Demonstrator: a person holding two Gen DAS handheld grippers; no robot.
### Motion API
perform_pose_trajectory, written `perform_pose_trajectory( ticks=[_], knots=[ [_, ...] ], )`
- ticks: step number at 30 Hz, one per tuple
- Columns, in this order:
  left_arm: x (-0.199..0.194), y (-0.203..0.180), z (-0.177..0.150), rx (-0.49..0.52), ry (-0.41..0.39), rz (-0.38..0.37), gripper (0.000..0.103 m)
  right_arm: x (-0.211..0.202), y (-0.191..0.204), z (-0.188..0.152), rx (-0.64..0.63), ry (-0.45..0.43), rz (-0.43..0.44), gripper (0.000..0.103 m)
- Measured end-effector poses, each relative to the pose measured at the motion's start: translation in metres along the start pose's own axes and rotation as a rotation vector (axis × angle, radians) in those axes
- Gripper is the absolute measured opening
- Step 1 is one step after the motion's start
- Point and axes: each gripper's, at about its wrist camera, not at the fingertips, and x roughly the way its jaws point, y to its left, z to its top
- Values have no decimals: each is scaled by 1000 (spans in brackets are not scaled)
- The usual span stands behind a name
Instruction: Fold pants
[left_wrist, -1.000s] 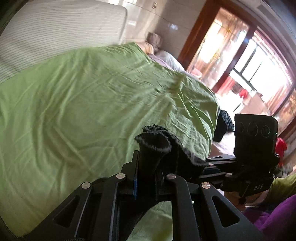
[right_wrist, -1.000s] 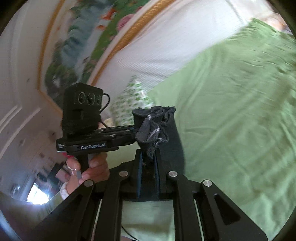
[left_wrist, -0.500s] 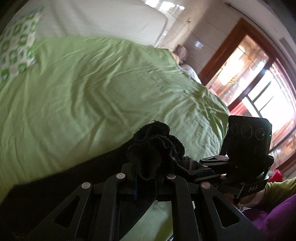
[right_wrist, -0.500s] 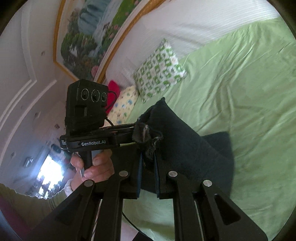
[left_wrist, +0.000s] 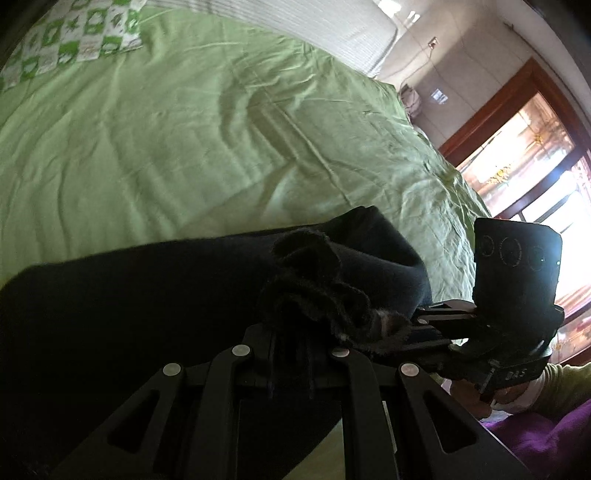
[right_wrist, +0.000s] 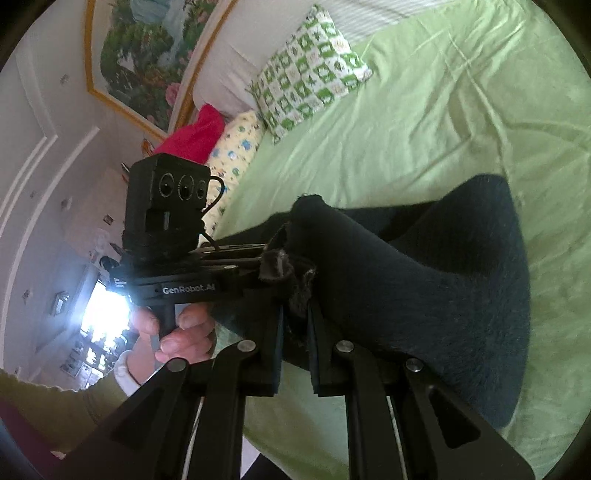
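Note:
Dark navy fleece pants (left_wrist: 122, 306) lie spread over the green bedsheet (left_wrist: 184, 147), reaching left and down out of the left wrist view. My left gripper (left_wrist: 291, 343) is shut on a bunched, frayed edge of them. In the right wrist view the same pants (right_wrist: 443, 295) drape rightward onto the sheet (right_wrist: 443, 122), and my right gripper (right_wrist: 295, 317) is shut on another bunched edge. The two grippers sit close side by side: the right one (left_wrist: 517, 295) shows at the right of the left wrist view, the left one (right_wrist: 166, 221) at the left of the right wrist view.
A green-and-white patterned pillow (right_wrist: 314, 70) lies at the head of the bed, with a yellow pillow (right_wrist: 236, 147) and a red cloth (right_wrist: 195, 136) beside it. A person's hand (right_wrist: 173, 332) grips the left tool. A window and wooden door frame (left_wrist: 517, 147) stand beyond the bed's far side.
Both grippers have come down toward the bed with the pants edges held. The pants, lifted a second ago, now spread across the sheet. The pillows have come into view.

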Motion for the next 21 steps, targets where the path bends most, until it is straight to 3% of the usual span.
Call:
perform_pose_trajectory(
  ticks=[5, 10, 14, 21],
  knots=[
    [-3, 8, -9, -35, -14, -8, 10, 8, -4, 0, 0, 28, -34, 14],
    [-12, 13, -18, -86, -39, -8, 10, 11, 1, -1, -23, 56, -53, 23],
    [-28, 14, -28, -131, -86, 26, 11, 10, 12, 0, -48, 60, -27, 46],
    [-67, 32, -53, -267, -185, 50, 11, 2, 35, 4, -112, 43, -27, 47]
  ],
)
